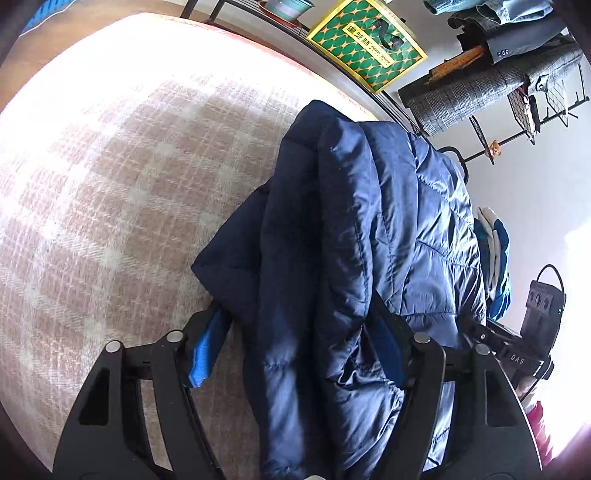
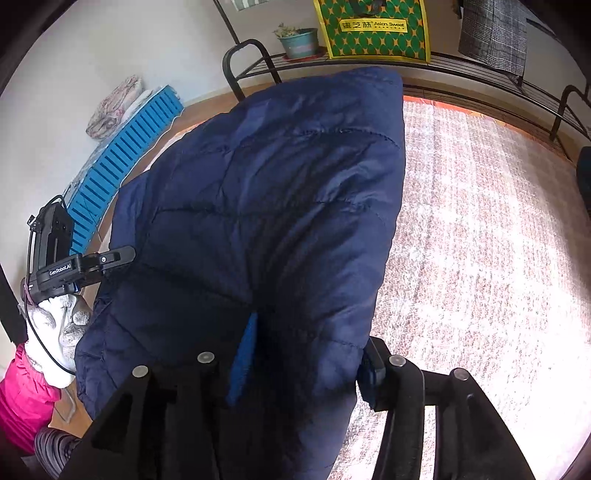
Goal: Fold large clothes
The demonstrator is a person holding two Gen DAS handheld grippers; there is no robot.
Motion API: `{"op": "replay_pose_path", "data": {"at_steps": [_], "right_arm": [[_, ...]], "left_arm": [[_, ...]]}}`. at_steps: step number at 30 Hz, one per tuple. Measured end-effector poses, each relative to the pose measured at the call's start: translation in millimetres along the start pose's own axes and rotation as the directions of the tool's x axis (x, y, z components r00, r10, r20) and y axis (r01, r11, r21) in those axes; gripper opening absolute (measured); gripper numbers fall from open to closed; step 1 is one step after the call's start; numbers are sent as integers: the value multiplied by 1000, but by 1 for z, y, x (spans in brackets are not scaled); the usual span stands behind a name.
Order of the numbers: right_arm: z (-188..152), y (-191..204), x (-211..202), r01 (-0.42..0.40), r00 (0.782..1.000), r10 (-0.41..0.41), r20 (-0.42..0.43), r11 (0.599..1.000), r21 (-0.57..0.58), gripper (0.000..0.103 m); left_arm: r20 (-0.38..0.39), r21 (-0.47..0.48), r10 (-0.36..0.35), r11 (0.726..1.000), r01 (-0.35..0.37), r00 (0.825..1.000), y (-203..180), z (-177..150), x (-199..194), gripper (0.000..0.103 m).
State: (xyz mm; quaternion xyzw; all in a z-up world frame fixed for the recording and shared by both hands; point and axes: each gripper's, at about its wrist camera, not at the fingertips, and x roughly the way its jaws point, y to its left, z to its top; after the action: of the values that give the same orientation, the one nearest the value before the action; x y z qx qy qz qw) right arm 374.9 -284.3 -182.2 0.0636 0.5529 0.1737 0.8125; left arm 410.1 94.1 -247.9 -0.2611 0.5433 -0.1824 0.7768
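Navy puffer jacket (image 1: 354,258) bunched on the plaid blanket (image 1: 110,184) near its far edge. Left gripper (image 1: 295,354) and right gripper (image 2: 306,362) both parted, fabric between fingers, apparently unclamped. Risk: slippery padding springs back, undoing fold.

Both wrist fisheyes look steeply down, close over a navy quilted puffer jacket (image 1: 369,240) on a pink plaid bedspread (image 1: 110,184). They share it; a green-and-yellow dotted bag (image 2: 373,29) sits near twelve o'clock.
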Motion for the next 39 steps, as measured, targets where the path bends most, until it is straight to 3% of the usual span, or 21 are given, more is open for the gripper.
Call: {"op": "replay_pose_path", "data": {"at_steps": [1, 2, 3, 4, 6, 8, 11, 17, 29, 39], "right_arm": [[-2, -2, 0, -6, 1000, 6, 2, 1000, 12, 55], [-3, -2, 1, -13, 1000, 13, 2, 1000, 25, 55], [-5, -1, 0, -15, 1000, 15, 2, 999, 32, 52], [-4, 1, 0, -9, 1000, 9, 4, 999, 30, 50], [-6, 7, -4, 8, 1000, -8, 10, 1000, 7, 36], [-6, 19, -12, 51, 998, -50, 27, 998, -36, 27], [-7, 32, -26, 107, 993, -103, 52, 991, -76, 19], [-27, 54, -64, 220, 973, -205, 105, 962, -162, 15], [-72, 38, -164, 350, 921, -306, 241, 922, -167, 14], [-94, -7, -219, 428, 878, -382, 288, 896, -117, 14]], "left_arm": [[0, 6, 5, 1000, -5, 1000, 0, -2, 0, 58], [-10, 11, -2, 1000, 2, 1000, -4, -2, 1, 42], [-10, 19, 4, 1000, -4, 1000, -11, -2, 2, 35], [9, 54, 38, 998, -38, 999, -21, -3, -1, 31], [45, 135, 98, 985, -103, 994, -42, -6, -5, 19], [88, 197, 143, 968, -158, 986, -63, -11, -13, 16], [150, 276, 178, 937, -214, 973, -93, -25, -29, 14], [215, 403, 171, 882, -247, 962, -142, -58, -55, 12], [259, 568, 57, 798, -200, 964, -242, -111, -82, 12], [195, 644, -17, 756, -115, 981, -329, -131, -44, 12]]}}
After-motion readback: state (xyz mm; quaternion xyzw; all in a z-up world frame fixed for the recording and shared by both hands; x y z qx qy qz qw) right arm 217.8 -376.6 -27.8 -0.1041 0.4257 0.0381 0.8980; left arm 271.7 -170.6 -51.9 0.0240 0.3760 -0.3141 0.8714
